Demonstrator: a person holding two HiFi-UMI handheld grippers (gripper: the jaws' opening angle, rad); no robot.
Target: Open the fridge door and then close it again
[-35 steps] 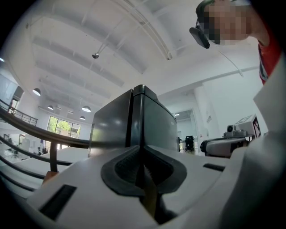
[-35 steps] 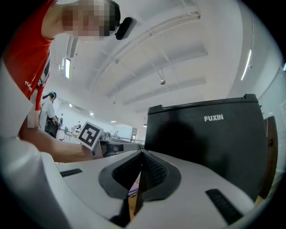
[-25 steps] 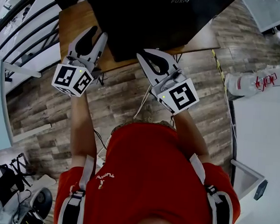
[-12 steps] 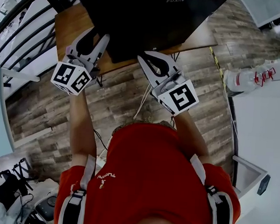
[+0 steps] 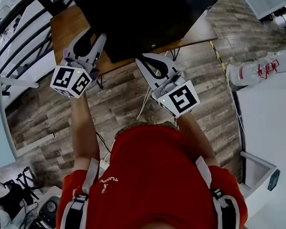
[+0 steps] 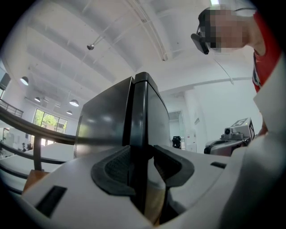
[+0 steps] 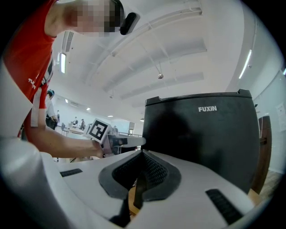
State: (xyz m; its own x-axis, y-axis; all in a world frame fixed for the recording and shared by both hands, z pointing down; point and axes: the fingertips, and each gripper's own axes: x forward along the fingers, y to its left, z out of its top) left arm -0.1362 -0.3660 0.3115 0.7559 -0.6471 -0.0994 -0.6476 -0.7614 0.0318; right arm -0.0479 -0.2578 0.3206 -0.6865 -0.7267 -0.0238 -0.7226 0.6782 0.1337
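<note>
Jaws on the left gripper (image 6: pixel 143 161) were spreading, wider than a second earlier, with the dark upright door edge (image 6: pixel 139 112) of the black fridge (image 5: pixel 139 19) standing between the pads and no longer pinched. The right gripper (image 7: pixel 142 172) had its jaws clenched together on nothing, as before. The fridge sat on a wooden worktop (image 5: pixel 66 27), directly ahead of the person, and its door looked flush with the body, so the loosening grip probably meant the door was being let go after closing. It could equally have been a fresh reach for the edge, and the views did not settle which. Neither hand had shifted much over that second. Both forearms reached forward from a red-shirted torso. The left one ran straight out to the fridge's left front corner with its gripper roughly level. The right one angled inward, its gripper also level and pointing at the fridge's front just short of it.
</note>
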